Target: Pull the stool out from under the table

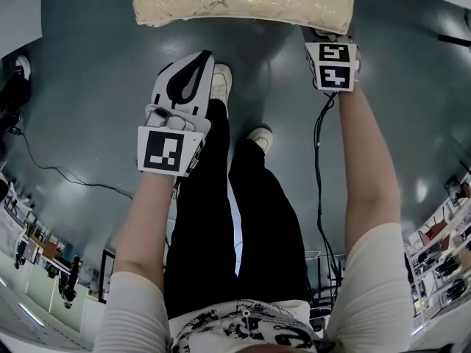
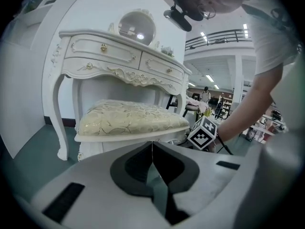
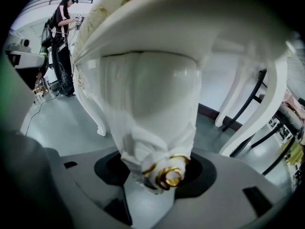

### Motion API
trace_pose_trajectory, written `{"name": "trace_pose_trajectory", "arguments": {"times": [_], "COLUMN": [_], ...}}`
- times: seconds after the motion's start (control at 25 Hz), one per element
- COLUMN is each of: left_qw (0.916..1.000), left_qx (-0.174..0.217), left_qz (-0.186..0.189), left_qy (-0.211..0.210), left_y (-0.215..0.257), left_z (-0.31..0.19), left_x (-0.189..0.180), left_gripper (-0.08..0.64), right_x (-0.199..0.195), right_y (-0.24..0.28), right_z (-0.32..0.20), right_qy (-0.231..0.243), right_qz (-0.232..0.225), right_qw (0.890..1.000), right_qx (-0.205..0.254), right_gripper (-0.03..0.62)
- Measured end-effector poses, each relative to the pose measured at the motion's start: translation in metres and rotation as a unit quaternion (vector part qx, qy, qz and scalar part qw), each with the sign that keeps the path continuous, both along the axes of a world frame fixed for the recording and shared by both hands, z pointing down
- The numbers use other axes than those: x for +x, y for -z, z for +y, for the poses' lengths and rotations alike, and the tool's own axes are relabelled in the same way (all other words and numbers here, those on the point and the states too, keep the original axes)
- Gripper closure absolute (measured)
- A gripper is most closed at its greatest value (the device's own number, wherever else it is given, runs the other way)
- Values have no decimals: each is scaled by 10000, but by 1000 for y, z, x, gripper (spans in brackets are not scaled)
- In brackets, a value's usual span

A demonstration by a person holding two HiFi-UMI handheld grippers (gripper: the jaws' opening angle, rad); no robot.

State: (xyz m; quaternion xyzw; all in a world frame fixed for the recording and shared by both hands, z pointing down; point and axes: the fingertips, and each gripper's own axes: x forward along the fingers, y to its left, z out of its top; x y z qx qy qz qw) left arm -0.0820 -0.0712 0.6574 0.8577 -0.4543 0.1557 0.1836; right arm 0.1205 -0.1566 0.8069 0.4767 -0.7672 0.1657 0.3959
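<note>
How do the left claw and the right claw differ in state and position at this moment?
The left claw is shut on nothing; the right claw grips a carved leg of the stool. The left claw hangs short of the stool, apart from it; the right claw reaches under its cushion. Both point toward the stool.

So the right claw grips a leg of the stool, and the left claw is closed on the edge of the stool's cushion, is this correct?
Not quite. The left claw is closed, but on nothing: the left gripper view shows its jaws together in the air, apart from the cushion. The right claw does grip a leg of the stool.
</note>
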Motion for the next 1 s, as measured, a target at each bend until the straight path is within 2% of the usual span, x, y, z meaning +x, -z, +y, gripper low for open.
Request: {"name": "trace_pose_trajectory", "arguments": {"times": [0.36,0.6,1.0], "left_qw": [9999,9998,9988], "left_qx": [-52,-158,-469], "left_qz": [-46,-76,-128], "left_qy": [-81,-113,-11], "left_y": [11,-7,0], "left_z": [58,130,163], "left_x": [32,33,34], "left_gripper": [540,540,540], "right_x": [17,14,12], "right_y": [11,-6,8], "right_z": [75,152,165], "right_qy": [175,261,344], "right_qz": [-58,-108,-251], "right_qw": [9998,9996,9989], "right_qx": [-53,-80,-201], "right_gripper": [331,331,330]}}
